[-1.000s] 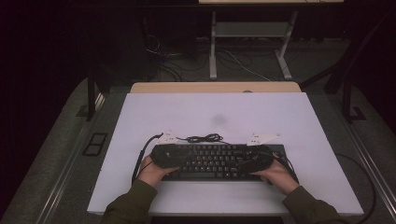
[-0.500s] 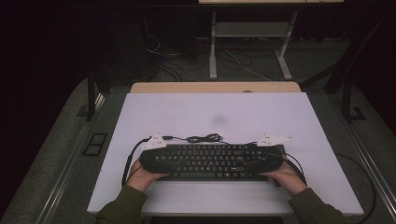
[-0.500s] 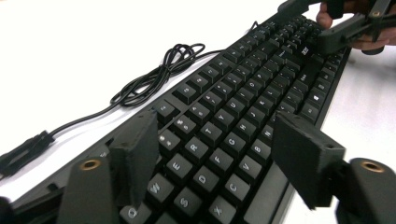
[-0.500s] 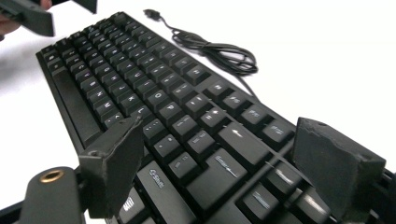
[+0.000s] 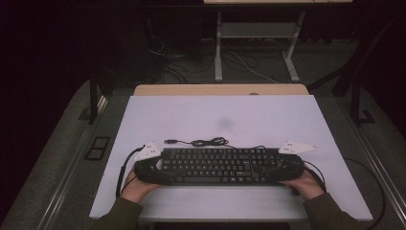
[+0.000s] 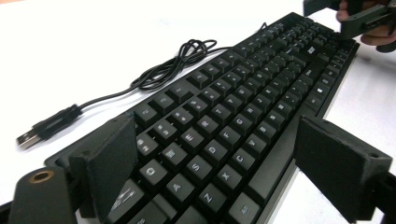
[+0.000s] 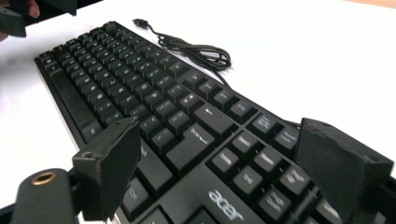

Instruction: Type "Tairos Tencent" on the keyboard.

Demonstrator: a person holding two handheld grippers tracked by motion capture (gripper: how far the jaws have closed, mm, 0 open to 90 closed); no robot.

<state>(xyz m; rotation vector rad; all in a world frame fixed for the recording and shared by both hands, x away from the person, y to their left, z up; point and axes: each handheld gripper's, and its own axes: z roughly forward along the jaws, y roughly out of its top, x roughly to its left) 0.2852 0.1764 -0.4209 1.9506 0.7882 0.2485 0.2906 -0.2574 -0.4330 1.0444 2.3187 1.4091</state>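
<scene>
A black keyboard (image 5: 215, 165) lies flat near the front of the white table (image 5: 220, 115). Its thin black cable (image 5: 206, 142) is coiled just behind it and ends in a loose USB plug (image 6: 42, 128). My left gripper (image 5: 160, 167) straddles the keyboard's left end (image 6: 187, 140). Its jaws have just been opening and now stand wide, with both pads (image 6: 109, 158) off the keyboard's edges. My right gripper (image 5: 270, 170) straddles the right end (image 7: 224, 154) in the same way. Its jaws have opened slightly further and its pads (image 7: 338, 158) are not pressing on the keyboard.
The table's front edge (image 5: 220, 218) is just behind my hands. A wooden tabletop strip (image 5: 220, 89) borders the far side. Beyond it are a desk frame (image 5: 258, 33) and loose cables on the dark floor. A floor outlet (image 5: 97, 147) is at the left.
Both hands have slid outward toward the keyboard's two ends. The keyboard itself stays where it was.
</scene>
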